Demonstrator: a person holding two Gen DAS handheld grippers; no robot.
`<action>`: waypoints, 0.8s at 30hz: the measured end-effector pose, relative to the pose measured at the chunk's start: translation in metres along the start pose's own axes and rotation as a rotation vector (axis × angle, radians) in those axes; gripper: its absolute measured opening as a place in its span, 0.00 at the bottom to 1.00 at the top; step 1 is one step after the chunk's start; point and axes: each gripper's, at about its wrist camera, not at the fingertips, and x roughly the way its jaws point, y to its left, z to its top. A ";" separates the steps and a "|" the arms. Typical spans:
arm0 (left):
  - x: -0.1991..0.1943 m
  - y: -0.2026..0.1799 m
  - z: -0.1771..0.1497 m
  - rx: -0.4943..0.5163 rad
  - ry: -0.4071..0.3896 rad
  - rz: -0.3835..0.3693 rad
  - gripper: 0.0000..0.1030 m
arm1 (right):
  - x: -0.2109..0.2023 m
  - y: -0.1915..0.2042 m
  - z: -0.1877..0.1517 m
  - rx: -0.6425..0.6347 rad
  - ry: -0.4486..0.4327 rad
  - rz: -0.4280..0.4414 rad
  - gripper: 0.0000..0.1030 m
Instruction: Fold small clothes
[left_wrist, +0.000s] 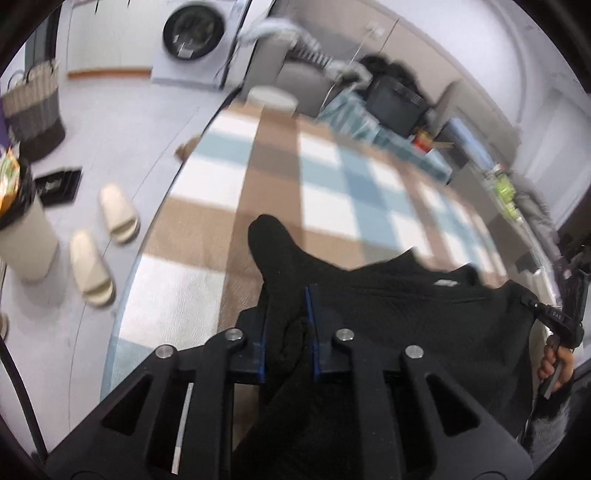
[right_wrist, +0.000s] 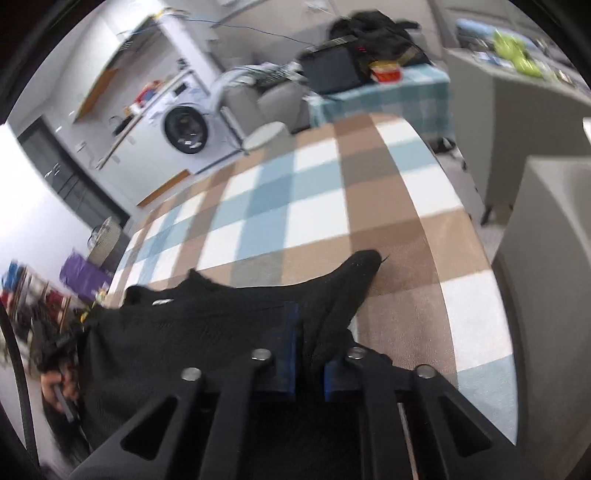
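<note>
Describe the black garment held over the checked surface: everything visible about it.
The black garment is a small, soft, knit-looking piece with a tiny white label near its top edge. It hangs stretched between the left tongs and right tongs, each shut on a bunched end. A pointed corner sticks out past each grip, above the checked surface.

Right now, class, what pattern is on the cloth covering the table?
A check of brown, light blue and white squares on the tablecloth, clearest in the right wrist view.
</note>
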 end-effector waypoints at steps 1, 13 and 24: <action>-0.009 -0.003 0.000 0.017 -0.036 -0.017 0.12 | -0.011 0.004 -0.002 -0.035 -0.054 0.039 0.07; -0.005 0.008 0.020 -0.084 -0.082 0.103 0.28 | -0.015 0.001 0.012 -0.056 -0.181 -0.146 0.33; -0.030 -0.028 -0.007 0.068 -0.063 0.105 0.77 | -0.019 0.014 -0.022 -0.103 -0.085 -0.097 0.49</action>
